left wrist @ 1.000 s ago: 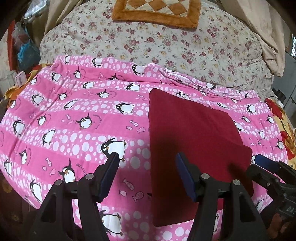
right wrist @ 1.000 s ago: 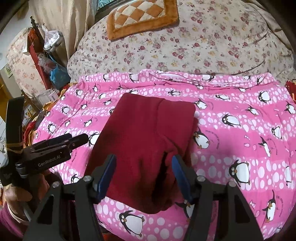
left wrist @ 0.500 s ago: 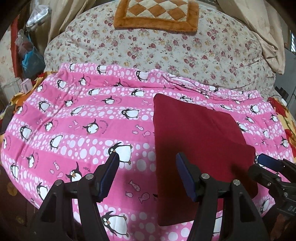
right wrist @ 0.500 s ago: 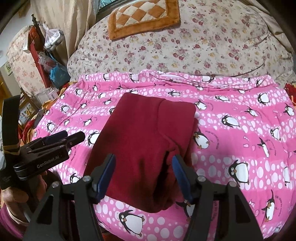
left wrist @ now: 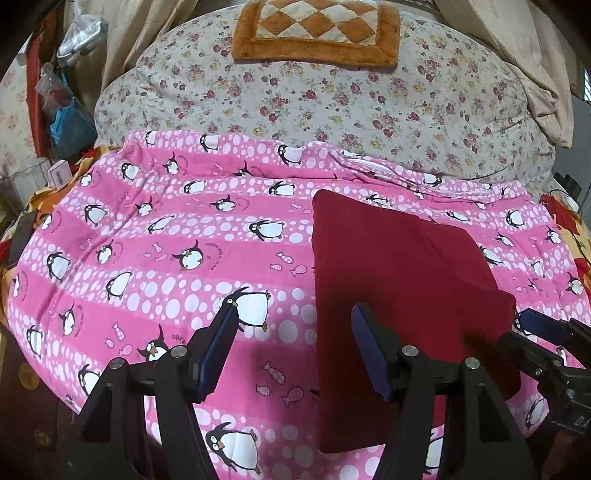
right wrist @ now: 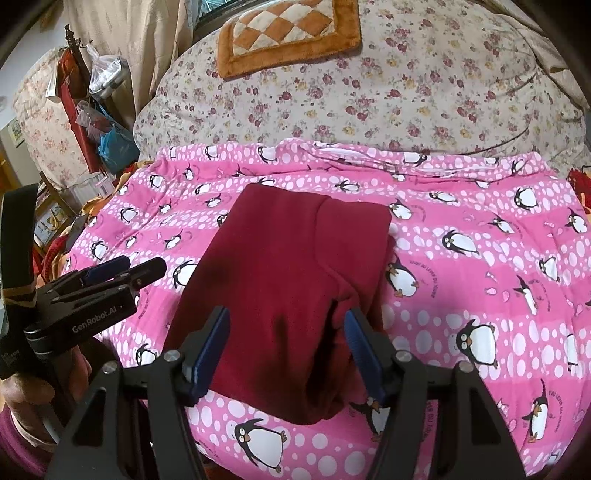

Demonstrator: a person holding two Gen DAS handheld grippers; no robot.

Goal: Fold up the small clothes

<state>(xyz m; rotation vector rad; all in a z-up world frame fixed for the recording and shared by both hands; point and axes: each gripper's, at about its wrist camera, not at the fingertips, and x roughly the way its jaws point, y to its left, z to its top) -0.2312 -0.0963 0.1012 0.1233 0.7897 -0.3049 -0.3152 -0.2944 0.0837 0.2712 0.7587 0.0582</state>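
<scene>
**Folded red garment on the penguin blanket, both grippers empty**

I see a bed covered near me by a pink penguin blanket (left wrist: 177, 266), with a floral quilt (left wrist: 332, 107) behind it and an orange checked cushion (left wrist: 317, 33) at the top. The dark red garment (right wrist: 288, 266) lies folded into a rough rectangle on the blanket, flat, with a seam or fold edge running down its right part.

My left gripper (left wrist: 291, 347) hangs over the blanket just beside the garment's left edge, jaws apart, nothing between them; its right finger overlaps the red cloth in view. My right gripper (right wrist: 286, 347) hovers above the garment's near end, jaws apart and gripping nothing. I cannot tell whether its fingers touch the cloth.
</scene>
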